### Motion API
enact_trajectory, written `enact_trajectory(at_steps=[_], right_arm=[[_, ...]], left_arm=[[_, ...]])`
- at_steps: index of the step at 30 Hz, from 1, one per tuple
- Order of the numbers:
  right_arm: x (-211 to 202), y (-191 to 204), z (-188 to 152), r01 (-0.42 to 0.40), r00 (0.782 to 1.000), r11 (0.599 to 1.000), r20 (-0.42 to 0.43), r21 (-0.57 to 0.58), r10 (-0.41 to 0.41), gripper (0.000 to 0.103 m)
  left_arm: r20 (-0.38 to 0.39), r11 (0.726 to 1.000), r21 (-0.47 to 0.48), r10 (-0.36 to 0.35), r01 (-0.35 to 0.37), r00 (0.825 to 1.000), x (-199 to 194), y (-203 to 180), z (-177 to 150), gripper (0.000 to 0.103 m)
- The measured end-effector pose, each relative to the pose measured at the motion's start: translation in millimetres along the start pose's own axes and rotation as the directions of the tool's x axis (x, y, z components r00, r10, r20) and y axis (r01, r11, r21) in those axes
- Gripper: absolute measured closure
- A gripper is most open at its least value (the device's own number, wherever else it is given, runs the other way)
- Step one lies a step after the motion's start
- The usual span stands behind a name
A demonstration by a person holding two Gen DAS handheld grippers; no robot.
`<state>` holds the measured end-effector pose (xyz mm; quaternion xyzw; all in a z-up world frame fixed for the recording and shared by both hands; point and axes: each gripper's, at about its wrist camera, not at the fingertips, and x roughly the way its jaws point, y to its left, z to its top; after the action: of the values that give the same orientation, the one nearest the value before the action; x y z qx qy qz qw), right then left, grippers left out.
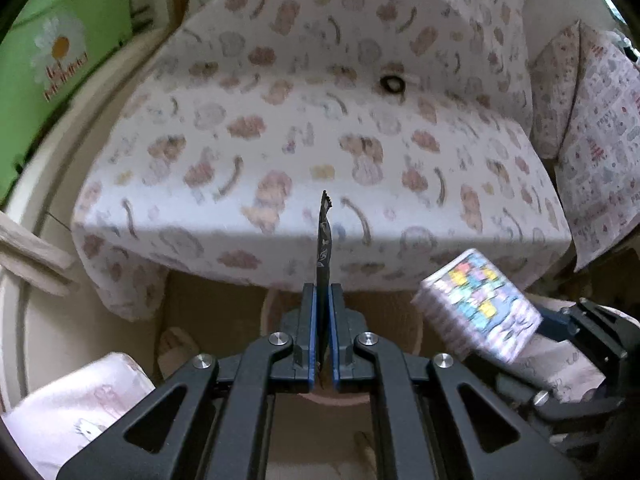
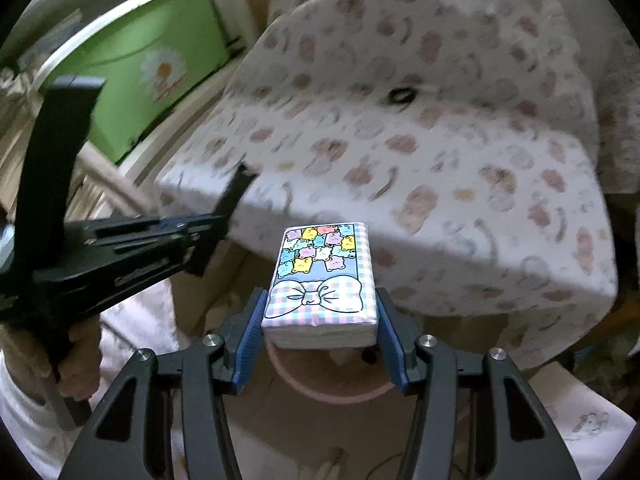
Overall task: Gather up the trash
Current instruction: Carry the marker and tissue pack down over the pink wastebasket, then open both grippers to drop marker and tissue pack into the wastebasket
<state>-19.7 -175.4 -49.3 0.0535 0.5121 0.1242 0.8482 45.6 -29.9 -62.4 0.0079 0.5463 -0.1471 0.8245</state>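
Left gripper (image 1: 321,344) clenched on a thin dark wrapper (image 1: 323,248), right gripper (image 2: 320,336) grasping a tissue pack (image 2: 322,280) by its sides, both above the pink bin (image 2: 332,384); risk: wrapper flutters or pack clips rim, landing outside.

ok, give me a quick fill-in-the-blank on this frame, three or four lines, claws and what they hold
1. The left claw is shut on a thin ____ wrapper.
2. The right claw grips a pack of ____ printed with cartoon bears.
3. A small dark ____ lies on the patterned sheet.
4. The box beside the bed is ____ with a daisy on it.

Missing words: black; tissues; ring; green
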Motion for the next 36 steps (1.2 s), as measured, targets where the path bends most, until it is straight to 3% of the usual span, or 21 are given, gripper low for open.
enact_trajectory(at_steps=[7,14,18,26,33,35,36], right_arm=[[24.8,8.5,-14.4,-0.013,0.994,1.000,-0.112,-0.026,0.010,0.048],[52.3,5.9,-24.7,0.009,0.976,1.000,-0.219,-0.016,-0.012,0.048],[73.4,-0.6,-30.8,0.044,0.959,0.999,-0.281,0.012,-0.039,0.048],[103.2,-2.1,-34.6,0.127,0.939,0.992,-0.320,-0.026,-0.128,0.048],[119.0,-1.1,-35.8,0.142,0.926,0.989,-0.349,-0.030,-0.143,0.048],[121.4,-2.4,-35.4,0.148,0.925,0.989,-0.350,-0.030,-0.149,0.048],[122.5,-3.2,-35.0,0.151,0.924,0.988,-0.351,-0.027,-0.151,0.048]], left_arm=[[-0.082,1.000,0.017,0.017,-0.015,0.996,20.4,-1.1,-11.6,0.098],[-0.166,1.000,0.003,0.002,-0.001,0.986,41.1,2.6,-24.0,0.098],[-0.210,0.999,0.011,0.032,-0.031,0.977,59.4,1.9,-30.8,0.098],[-0.286,0.997,0.027,0.081,-0.076,0.955,96.9,4.1,-30.3,0.098],[-0.323,0.997,0.006,0.076,-0.078,0.943,111.3,12.6,-36.3,0.096],[-0.316,0.997,0.012,0.082,-0.082,0.945,109.9,12.0,-36.4,0.091],[-0.313,0.996,0.010,0.083,-0.084,0.946,108.9,11.6,-36.2,0.082]])
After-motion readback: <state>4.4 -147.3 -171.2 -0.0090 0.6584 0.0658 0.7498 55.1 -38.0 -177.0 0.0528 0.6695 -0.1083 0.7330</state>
